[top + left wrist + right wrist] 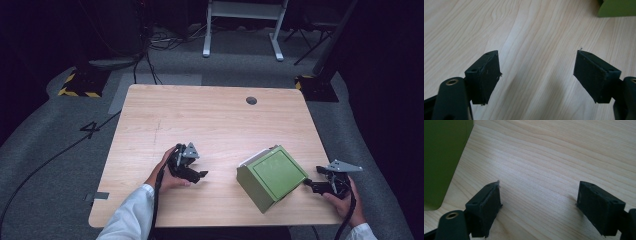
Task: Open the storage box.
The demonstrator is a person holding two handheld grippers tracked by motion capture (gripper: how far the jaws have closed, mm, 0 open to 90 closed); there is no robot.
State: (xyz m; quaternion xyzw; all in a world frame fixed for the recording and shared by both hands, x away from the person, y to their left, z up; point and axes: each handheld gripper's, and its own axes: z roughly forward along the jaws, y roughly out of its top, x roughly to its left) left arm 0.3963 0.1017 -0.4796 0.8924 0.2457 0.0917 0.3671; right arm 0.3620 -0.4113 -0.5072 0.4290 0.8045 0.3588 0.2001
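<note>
A green box (270,176) with a lighter green lid lies on the wooden table (210,120), right of centre near the front edge. My left gripper (199,175) rests low over the table to the box's left, held in a hand with a white sleeve; its jaws stand wide apart over bare wood (537,72), and a corner of the green box (616,8) shows at the top right. My right gripper (309,183) sits just right of the box, near the table's right front corner. Its jaws are open over bare wood (539,197), with the green box (441,157) at the left.
A round cable hole (251,100) sits near the table's far edge. Beyond the table are grey carpet, cables, a white frame's legs (242,30) and yellow-black striped stand bases (80,82).
</note>
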